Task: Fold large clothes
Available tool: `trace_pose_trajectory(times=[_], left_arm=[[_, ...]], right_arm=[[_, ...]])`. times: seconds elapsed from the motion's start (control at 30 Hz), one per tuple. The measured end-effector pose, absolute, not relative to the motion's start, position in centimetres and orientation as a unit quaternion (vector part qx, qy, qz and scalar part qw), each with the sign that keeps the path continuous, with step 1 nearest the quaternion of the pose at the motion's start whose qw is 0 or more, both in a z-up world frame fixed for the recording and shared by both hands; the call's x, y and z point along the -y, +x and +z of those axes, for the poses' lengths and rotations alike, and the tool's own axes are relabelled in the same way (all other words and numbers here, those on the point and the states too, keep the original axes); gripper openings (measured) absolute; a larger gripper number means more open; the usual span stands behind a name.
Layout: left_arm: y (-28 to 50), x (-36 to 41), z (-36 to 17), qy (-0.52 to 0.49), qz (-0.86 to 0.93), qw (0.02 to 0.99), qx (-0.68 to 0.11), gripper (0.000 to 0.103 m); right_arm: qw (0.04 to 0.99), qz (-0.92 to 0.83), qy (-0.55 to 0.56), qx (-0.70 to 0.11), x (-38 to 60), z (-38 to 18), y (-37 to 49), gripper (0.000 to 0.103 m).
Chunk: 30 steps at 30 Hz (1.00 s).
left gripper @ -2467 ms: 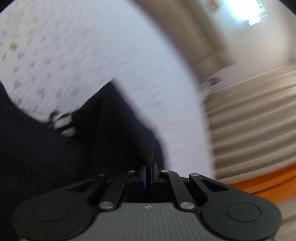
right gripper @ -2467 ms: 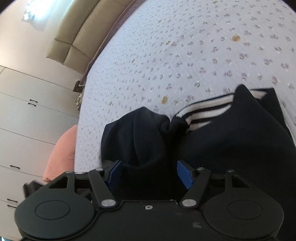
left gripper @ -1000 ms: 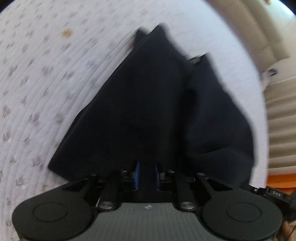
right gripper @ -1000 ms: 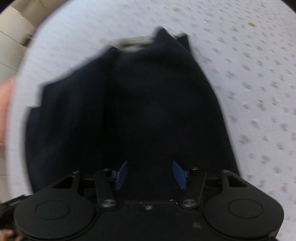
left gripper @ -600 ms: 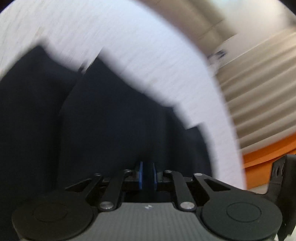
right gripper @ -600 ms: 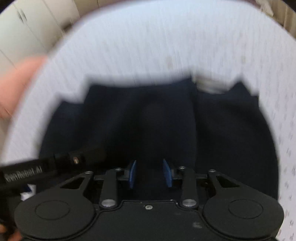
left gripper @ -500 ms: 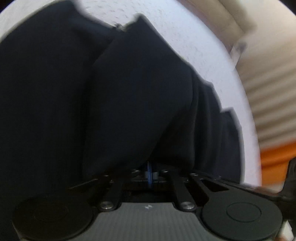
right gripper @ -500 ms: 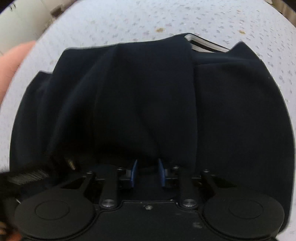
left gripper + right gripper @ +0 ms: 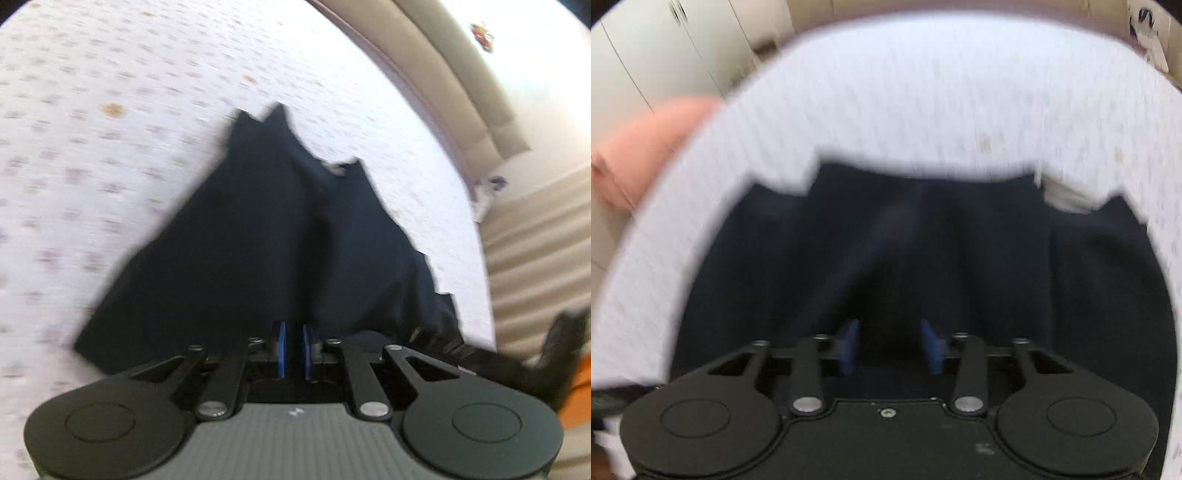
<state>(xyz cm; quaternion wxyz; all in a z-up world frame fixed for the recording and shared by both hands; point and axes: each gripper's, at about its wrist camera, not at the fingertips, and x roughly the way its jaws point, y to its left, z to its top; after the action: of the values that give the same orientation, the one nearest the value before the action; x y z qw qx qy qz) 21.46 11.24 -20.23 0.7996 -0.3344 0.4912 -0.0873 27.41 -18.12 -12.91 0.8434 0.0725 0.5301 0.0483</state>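
Note:
A dark navy garment [image 9: 280, 243] hangs and spreads over a white flowered bedspread [image 9: 92, 122]. My left gripper [image 9: 292, 349] has its blue pads [image 9: 281, 347] close together on the garment's near edge, with a narrow gap showing. In the right wrist view the same navy garment [image 9: 923, 251] fills the middle, with a striped white trim [image 9: 1067, 195] at its far right. My right gripper [image 9: 891, 345] has its blue pads [image 9: 849, 343] apart, with dark cloth between them. Both views are motion-blurred.
The bedspread [image 9: 923, 92] surrounds the garment. A pink pillow [image 9: 646, 144] lies at the left, white wardrobe doors [image 9: 657, 48] behind it. A beige headboard [image 9: 461, 74] and curtains [image 9: 535, 240] are on the right. The other gripper's body [image 9: 517, 362] shows at lower right.
The garment has dropped lower over the bed and both views swung. My right gripper's pads have spread wider. My left gripper's pads show a slight gap where they were tight.

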Motion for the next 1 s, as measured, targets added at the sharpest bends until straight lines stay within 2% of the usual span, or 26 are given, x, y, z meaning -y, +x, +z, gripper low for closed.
trace_pose_trajectory(times=[0.03, 0.13, 0.27, 0.37, 0.4, 0.67, 1.0], left_arm=[[21.1, -12.0, -20.3, -0.335, -0.075, 0.8, -0.492, 0.01], [19.6, -14.3, -20.8, -0.354, -0.043, 0.798, -0.485, 0.015], [17.3, -17.4, -21.2, -0.361, 0.03, 0.788, -0.498, 0.039], [15.7, -17.8, -21.6, -0.352, 0.036, 0.79, -0.5, 0.049], [15.1, -17.9, -22.0, -0.367, 0.024, 0.785, -0.498, 0.051], [16.2, -16.5, -26.6, -0.419, -0.022, 0.778, -0.467, 0.051], [18.5, -15.9, -29.3, -0.503, -0.05, 0.77, -0.389, 0.052]], right_arm=[[0.827, 0.036, 0.071, -0.557, 17.9, -14.9, 27.6, 0.011], [0.832, 0.022, 0.071, -0.55, 18.2, -16.4, 26.9, 0.008], [0.825, 0.018, 0.072, -0.561, 18.3, -16.0, 28.1, 0.011], [0.839, 0.028, 0.077, -0.538, 18.5, -13.9, 27.5, 0.013], [0.841, 0.029, 0.068, -0.535, 18.3, -13.5, 26.9, 0.017], [0.851, 0.028, -0.035, -0.524, 15.6, -14.2, 24.8, 0.018], [0.848, 0.024, -0.014, -0.529, 15.9, -13.7, 24.2, 0.018]])
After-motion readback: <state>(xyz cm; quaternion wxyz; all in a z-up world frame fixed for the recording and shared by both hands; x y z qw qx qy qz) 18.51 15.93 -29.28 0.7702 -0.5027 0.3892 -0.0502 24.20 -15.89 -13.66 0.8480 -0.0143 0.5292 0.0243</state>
